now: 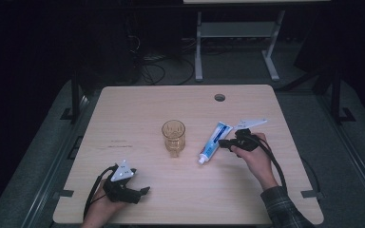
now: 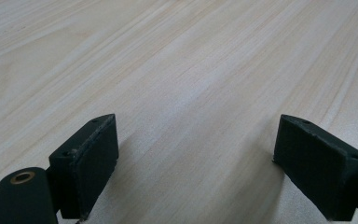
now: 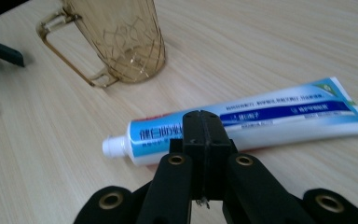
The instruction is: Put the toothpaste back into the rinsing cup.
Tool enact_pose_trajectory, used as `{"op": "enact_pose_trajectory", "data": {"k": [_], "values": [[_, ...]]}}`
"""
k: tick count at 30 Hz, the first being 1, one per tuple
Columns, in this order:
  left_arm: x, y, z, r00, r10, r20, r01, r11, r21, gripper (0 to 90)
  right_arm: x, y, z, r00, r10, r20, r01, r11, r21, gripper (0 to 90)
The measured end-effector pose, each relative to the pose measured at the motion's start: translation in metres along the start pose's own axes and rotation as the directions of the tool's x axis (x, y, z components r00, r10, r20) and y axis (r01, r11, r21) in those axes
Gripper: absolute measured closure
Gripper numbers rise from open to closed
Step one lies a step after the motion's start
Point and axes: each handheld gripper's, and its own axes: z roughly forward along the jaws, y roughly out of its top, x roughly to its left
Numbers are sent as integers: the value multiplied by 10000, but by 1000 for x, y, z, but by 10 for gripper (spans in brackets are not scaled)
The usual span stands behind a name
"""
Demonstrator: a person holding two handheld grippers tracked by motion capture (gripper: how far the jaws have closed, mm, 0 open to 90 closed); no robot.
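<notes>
Right claw (image 3: 202, 122) is squeezed tight with nothing in it, just at 3 o'clock of the toothpaste tube (image 1: 215, 138), which lies flat at 3 o'clock of the amber cup (image 1: 173, 137). Its jaws should be opened wide before the tube's middle is pinched. Left claw (image 2: 196, 158) is spread wide over bare table (image 1: 138, 109).

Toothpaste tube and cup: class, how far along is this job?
Nothing looks done: the toothpaste tube lies flat on the table beside the empty amber cup. In hand: the right gripper, jaws shut and empty, sits beside the tube. The left gripper rests open. Gripping and moving the tube remain.
</notes>
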Motion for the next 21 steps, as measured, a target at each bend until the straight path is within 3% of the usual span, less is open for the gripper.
{"op": "enact_pose_trajectory", "data": {"k": [21], "values": [[0,0,0,10000,-16,3,16,10000,-18,132,-5,25,7,10000,4,63,-1,9991,-419,900]]}}
